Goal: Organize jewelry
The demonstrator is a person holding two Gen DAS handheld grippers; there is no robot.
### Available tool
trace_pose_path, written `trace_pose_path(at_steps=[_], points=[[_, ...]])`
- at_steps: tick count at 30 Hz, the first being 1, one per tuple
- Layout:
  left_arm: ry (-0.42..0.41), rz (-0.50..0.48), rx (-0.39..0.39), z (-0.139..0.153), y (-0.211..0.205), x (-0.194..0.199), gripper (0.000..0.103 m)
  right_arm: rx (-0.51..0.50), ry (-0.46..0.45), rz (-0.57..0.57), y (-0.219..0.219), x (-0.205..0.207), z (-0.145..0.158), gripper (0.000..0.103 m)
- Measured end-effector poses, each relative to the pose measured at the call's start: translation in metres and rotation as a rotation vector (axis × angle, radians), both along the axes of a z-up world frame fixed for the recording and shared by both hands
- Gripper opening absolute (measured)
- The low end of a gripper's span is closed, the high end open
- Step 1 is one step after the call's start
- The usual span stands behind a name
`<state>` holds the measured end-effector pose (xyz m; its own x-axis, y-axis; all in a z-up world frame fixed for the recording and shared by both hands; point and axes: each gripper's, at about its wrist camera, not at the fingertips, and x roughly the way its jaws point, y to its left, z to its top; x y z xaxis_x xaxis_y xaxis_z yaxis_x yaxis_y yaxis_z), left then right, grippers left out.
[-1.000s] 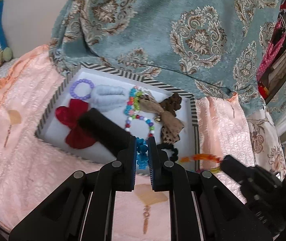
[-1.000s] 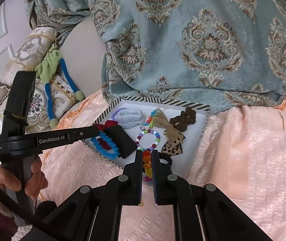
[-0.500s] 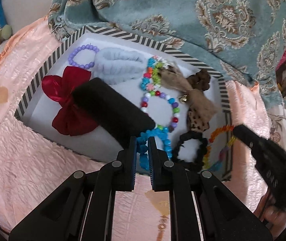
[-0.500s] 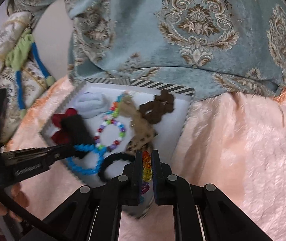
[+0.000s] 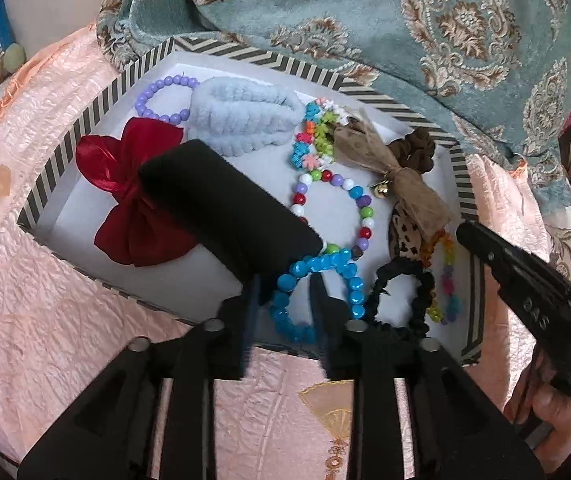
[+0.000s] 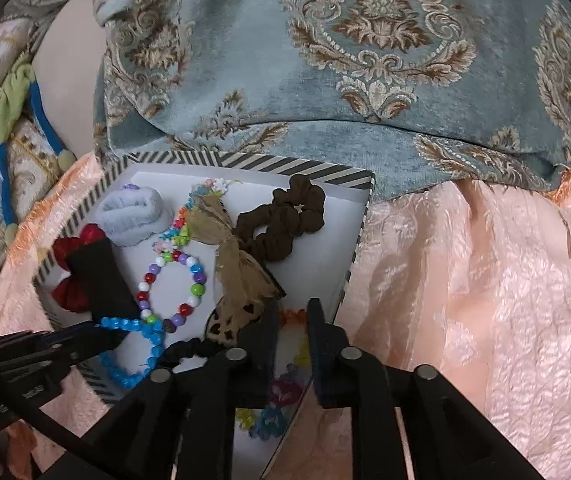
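Both grippers, left gripper (image 5: 285, 292) and right gripper (image 6: 291, 332), stand parted over the striped box (image 5: 97, 100), gripping nothing. The blue bead bracelet (image 5: 317, 292) and rainbow bracelet (image 6: 281, 396) lie inside it. Release looks finished; next, lift clear without snagging beads.

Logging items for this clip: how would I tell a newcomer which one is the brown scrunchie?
Find the striped-rim box lying on the pink bedspread. The brown scrunchie lies in its far right corner, touching the tan bow. It is the only plain dark-brown ruffled fabric ring; the black scrunchie lies at the near edge.
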<state>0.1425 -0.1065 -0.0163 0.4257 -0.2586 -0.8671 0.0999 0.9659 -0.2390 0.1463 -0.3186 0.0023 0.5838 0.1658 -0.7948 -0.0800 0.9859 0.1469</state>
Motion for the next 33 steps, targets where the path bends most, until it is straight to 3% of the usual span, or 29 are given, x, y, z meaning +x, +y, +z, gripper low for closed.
trace_pose_path(at_steps=[4, 6, 8, 17, 33], points=[[-0.037, 0.003, 0.024, 0.006, -0.003, -0.006, 0.041, 0.027, -0.025, -0.005, -0.002, -0.018, 0.007, 0.019], [-0.061, 0.008, 0.045, 0.010, -0.003, -0.011, 0.043, 0.051, -0.035, -0.013, -0.003, -0.028, 0.010, 0.031], [-0.085, 0.012, 0.058, 0.013, -0.003, -0.016, 0.044, 0.071, -0.055, -0.022, -0.003, -0.041, 0.014, 0.037], [-0.188, 0.021, 0.150, 0.032, 0.000, -0.044, 0.045, 0.067, -0.069, -0.059, 0.012, -0.076, 0.019, 0.040], [-0.245, 0.078, 0.142, 0.061, 0.022, -0.072, 0.045, 0.055, -0.088, -0.089, 0.046, -0.099, 0.040, 0.046]])
